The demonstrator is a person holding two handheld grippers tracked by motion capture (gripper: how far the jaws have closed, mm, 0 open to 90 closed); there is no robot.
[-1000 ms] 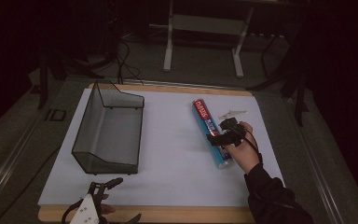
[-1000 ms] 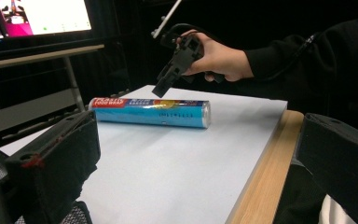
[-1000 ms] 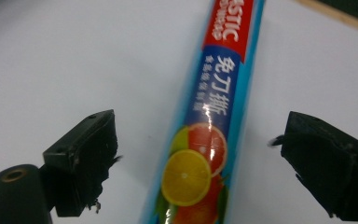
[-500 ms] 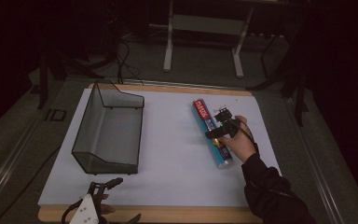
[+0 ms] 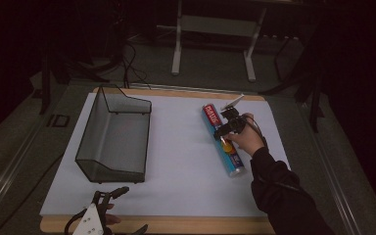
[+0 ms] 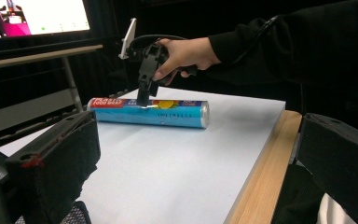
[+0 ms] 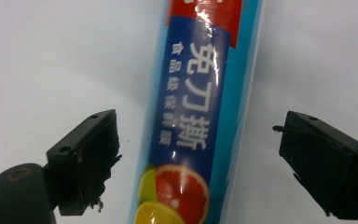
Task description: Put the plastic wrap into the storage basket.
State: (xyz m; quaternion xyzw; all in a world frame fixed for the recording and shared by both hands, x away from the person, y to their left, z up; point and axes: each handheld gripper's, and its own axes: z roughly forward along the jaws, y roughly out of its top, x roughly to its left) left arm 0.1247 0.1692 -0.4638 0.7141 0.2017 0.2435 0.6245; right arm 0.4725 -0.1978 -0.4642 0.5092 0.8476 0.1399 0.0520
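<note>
While its far end is cut off, the cling-film tube (image 7: pixel 200 112) lies untouched between the right gripper (image 7: pixel 200 163)'s wide jaws, which have just been closing slightly.

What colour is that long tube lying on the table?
Tube: blue with a red end and citrus fruit pictures; clearest in the right gripper view.

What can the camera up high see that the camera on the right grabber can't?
The high view shows the wire basket on the white sheet, the left gripper at the near edge, and the person's sleeve. The right gripper view shows the tube's print up close: white characters and orange slices, with a black jaw standing open on each side, not touching. Both show the blue tube lying flat under the right gripper.
</note>
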